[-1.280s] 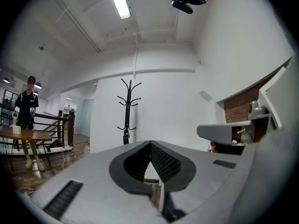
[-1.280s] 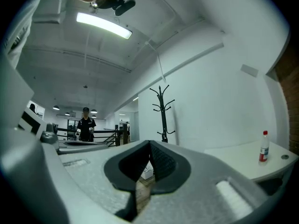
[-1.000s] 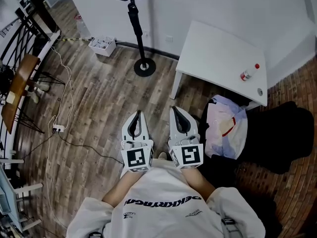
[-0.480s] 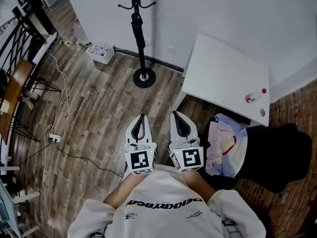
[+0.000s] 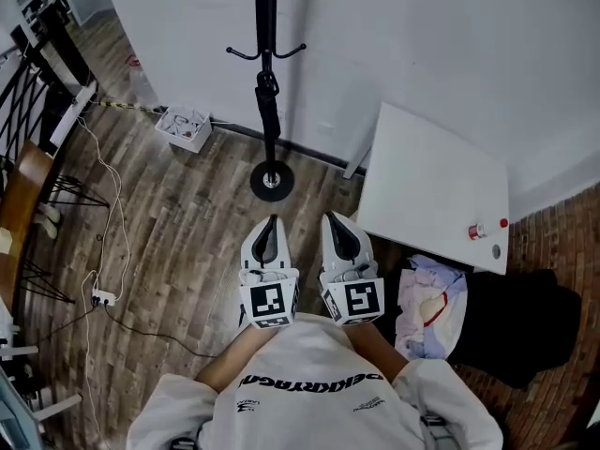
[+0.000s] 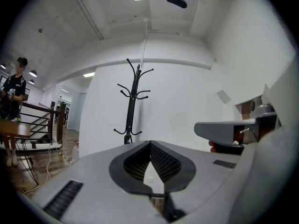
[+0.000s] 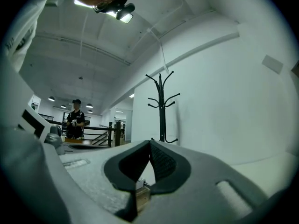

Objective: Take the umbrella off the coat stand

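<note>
A black coat stand rises by the white wall from a round base. A slim black folded umbrella hangs along its pole below the lower hooks. My left gripper and right gripper are held side by side at my chest, level, pointing at the stand and a short way off its base. Both are shut with nothing between the jaws. The stand stands ahead in the left gripper view past the closed left gripper. In the right gripper view the stand rises above the closed right gripper.
A white table with a red-capped bottle stands right of the stand. Bags lie below it. A white basket, cables with a power strip and a railing are at the left. A person stands far off.
Both grippers have come forward together toward the coat stand, still shut. The stand's base now lies closer in front of them, and more of its hooks show.
</note>
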The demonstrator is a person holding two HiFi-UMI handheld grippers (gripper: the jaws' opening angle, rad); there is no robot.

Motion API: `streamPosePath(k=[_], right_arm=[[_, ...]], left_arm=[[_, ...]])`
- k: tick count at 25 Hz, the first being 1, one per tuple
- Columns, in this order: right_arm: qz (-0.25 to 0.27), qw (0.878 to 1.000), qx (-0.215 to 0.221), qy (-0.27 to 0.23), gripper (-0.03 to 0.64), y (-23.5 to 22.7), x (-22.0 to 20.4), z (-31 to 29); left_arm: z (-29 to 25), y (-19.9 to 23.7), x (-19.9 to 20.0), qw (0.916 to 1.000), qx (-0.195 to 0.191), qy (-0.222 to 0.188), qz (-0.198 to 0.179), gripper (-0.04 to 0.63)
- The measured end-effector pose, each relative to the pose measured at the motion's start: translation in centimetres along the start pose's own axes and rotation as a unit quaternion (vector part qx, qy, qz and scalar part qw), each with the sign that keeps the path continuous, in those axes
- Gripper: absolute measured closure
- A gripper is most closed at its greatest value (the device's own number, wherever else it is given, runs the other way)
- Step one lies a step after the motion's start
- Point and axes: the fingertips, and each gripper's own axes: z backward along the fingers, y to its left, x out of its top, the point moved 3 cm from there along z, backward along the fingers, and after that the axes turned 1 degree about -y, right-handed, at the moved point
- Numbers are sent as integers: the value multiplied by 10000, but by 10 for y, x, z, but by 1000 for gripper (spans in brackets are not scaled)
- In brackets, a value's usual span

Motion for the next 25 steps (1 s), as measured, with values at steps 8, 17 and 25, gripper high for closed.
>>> streamPosePath(k=[8,17,25], right_arm=[[-28,9996,-280,-33,618,-15,5,-113],[-26,9994,-338,16,618,-34,-6,-185],[4,9999,-88,57,618,-68,-21,-231]], left_arm=[[-97,54,18,9995,-298,59,-77,597],[-168,86,5,9993,-344,146,-30,597],[-229,85,-13,9996,-169,213,91,597]])
